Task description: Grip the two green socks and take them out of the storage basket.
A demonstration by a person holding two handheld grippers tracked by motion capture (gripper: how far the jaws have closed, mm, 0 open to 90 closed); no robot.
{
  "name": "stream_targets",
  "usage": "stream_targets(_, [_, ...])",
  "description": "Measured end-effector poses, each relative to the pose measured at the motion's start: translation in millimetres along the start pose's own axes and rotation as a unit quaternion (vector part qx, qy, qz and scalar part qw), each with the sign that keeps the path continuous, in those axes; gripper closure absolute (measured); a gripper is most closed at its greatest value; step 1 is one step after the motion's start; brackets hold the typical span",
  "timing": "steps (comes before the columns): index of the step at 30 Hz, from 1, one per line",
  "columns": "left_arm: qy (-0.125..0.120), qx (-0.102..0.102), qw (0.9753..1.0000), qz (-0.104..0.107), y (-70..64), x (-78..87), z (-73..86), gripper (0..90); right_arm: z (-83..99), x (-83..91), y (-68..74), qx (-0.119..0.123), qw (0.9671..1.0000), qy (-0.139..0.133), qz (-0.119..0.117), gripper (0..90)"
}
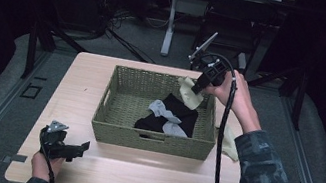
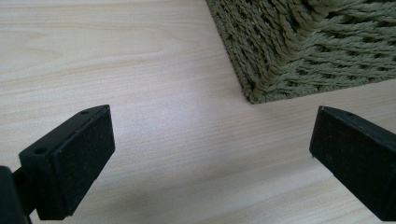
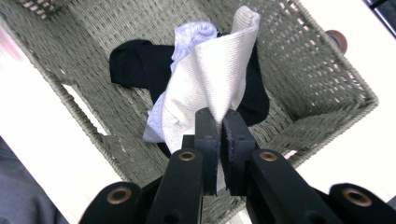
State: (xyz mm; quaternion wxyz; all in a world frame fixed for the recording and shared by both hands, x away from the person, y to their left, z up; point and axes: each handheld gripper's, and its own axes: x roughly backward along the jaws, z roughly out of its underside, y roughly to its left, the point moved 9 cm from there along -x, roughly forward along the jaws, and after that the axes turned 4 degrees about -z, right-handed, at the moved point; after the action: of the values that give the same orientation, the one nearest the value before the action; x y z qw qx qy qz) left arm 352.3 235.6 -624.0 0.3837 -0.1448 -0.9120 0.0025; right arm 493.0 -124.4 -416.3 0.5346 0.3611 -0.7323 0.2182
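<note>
Cream sock (image 3: 210, 79) hung over the wicker basket (image 1: 118, 132)'s far right corner, pinched by the right tool (image 3: 219, 135); black (image 1: 178, 112) and grey socks (image 1: 163, 112) lay inside. Left tool (image 2: 210, 158) rested spread wide on table (image 1: 80, 87), near basket's front corner.

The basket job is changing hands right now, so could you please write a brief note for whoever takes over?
Right gripper: shut on a cream sock, held above the woven basket.
Left gripper: open, low over the table near the basket's front left corner.
In the basket: a black sock and a grey sock.
Another cream sock lies on the table, right of the basket.
Probably left: drop the held one in, then fetch that one.
</note>
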Motion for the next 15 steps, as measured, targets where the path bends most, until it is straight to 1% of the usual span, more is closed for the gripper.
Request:
stream_targets(2, [0.000,0.000,1.0000,0.000,0.0,-0.1,0.0,0.0,1.1,10.3,-3.2,-0.003,1.0000,-0.006,0.007,86.5])
stream_targets(4, [0.000,-0.001,1.0000,0.000,-0.1,0.0,0.0,0.0,1.7,13.7,-4.4,-0.004,0.9999,-0.008,0.009,86.4])
stream_targets(5, [0.000,-0.001,1.0000,0.000,-0.1,0.0,0.0,0.0,2.6,19.8,-5.7,-0.009,0.9998,-0.016,0.010,86.4])
stream_targets(6, [0.000,-0.001,1.0000,0.000,-0.1,0.0,0.0,0.0,2.6,19.8,-5.7,-0.009,0.9998,-0.016,0.010,86.4])
stream_targets(7, [0.000,0.000,1.0000,0.000,0.0,-0.1,0.0,0.0,4.7,26.2,-8.0,-0.014,0.9997,-0.018,0.013,86.4])
stream_targets(8, [0.000,0.000,1.0000,0.000,0.0,-0.1,0.0,0.0,4.7,26.2,-8.0,-0.014,0.9997,-0.018,0.013,86.4])
stream_targets(9, [0.000,0.000,1.0000,0.000,0.0,0.0,0.0,0.0,7.0,31.9,-10.9,-0.018,0.9994,-0.024,0.015,86.4])
stream_targets(10, [0.000,-0.001,1.0000,0.000,0.0,0.0,0.0,0.0,7.0,31.9,-10.9,-0.018,0.9994,-0.024,0.015,86.4])
stream_targets(11, [0.000,-0.001,1.0000,0.000,0.0,0.0,0.0,0.0,10.9,37.3,-14.4,-0.023,0.9992,-0.027,0.018,86.4])
stream_targets(12, [0.000,-0.001,1.0000,0.000,0.0,0.0,0.0,0.0,10.9,37.3,-14.4,-0.023,0.9992,-0.027,0.018,86.4])
stream_targets(13, [0.000,-0.001,1.0000,0.000,0.1,0.0,0.0,0.0,15.6,42.2,-18.9,-0.029,0.9989,-0.029,0.024,86.4])
stream_targets(15, [0.000,-0.001,1.0000,-0.001,0.1,0.1,-0.1,0.0,18.3,44.3,-20.8,-0.033,0.9988,-0.030,0.023,86.4])
